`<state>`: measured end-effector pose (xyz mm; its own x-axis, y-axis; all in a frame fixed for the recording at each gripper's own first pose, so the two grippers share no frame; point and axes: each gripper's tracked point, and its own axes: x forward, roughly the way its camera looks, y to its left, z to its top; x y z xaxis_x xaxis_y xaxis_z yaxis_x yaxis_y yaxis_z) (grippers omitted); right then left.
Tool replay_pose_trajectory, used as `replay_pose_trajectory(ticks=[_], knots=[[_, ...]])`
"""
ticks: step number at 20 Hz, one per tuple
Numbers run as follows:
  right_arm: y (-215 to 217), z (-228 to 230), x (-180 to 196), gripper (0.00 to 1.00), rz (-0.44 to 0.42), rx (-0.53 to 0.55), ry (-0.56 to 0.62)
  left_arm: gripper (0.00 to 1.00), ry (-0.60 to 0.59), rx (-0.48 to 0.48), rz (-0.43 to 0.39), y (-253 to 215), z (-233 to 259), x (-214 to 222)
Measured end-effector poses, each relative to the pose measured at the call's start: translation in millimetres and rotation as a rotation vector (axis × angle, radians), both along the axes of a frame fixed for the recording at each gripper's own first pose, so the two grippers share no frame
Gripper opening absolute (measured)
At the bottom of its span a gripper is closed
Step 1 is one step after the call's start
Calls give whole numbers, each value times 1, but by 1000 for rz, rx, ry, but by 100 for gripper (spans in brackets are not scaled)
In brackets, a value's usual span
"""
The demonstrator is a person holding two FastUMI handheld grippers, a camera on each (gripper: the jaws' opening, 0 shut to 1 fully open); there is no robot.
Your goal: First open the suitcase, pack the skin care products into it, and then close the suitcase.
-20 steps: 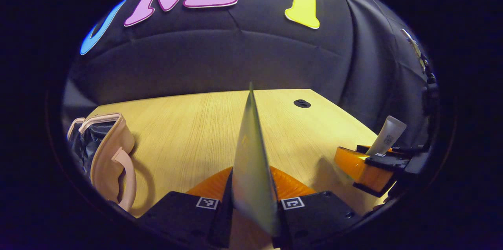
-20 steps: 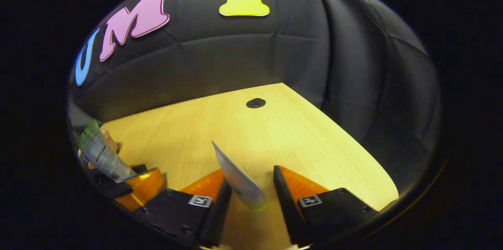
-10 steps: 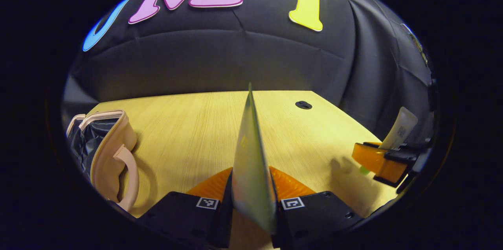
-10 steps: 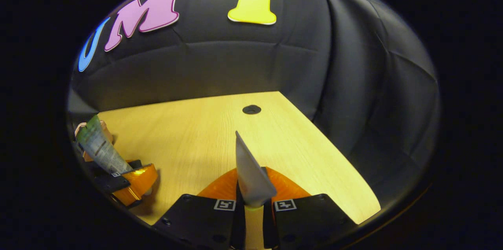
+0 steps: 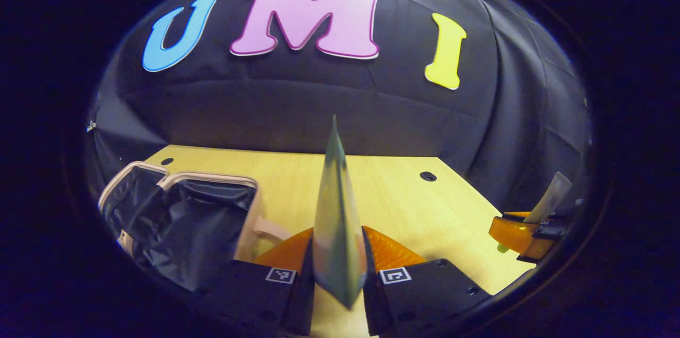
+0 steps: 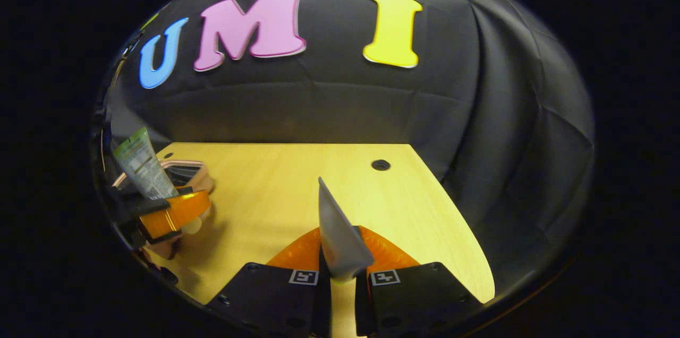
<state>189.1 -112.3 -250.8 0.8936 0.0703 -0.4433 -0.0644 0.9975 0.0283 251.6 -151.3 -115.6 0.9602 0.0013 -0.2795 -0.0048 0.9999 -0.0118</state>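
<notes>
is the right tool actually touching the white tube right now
Touching. In the right gripper view, the right tool has both fingers pressed against the white tube, which stands up between them with no gap on either side.

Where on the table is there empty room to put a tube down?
The table is bare from the small round hole near the back wall to the front edge, right of the open suitcase. It is crowded at the left, where the left tool holds its green tube by the suitcase.
</notes>
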Motion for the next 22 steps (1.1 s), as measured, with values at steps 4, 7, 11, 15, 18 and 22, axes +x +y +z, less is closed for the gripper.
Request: replay_pose_trajectory(ticks=[4,7,11,15,18,22], knots=[[67,40,-16,20,130,49,-15,42,83,25,98,109,21,-35],[119,66,-26,20,193,105,-12,42,258,39,80,166,-7,-36],[159,91,-39,20,258,121,-12,43,475,-7,46,207,-44,-28],[176,102,-48,20,267,121,-9,43,685,-18,0,219,-77,-21],[180,101,-50,20,250,127,13,43,825,12,2,228,-99,-27],[182,102,-51,20,233,118,27,46,857,54,41,241,-108,-21]])
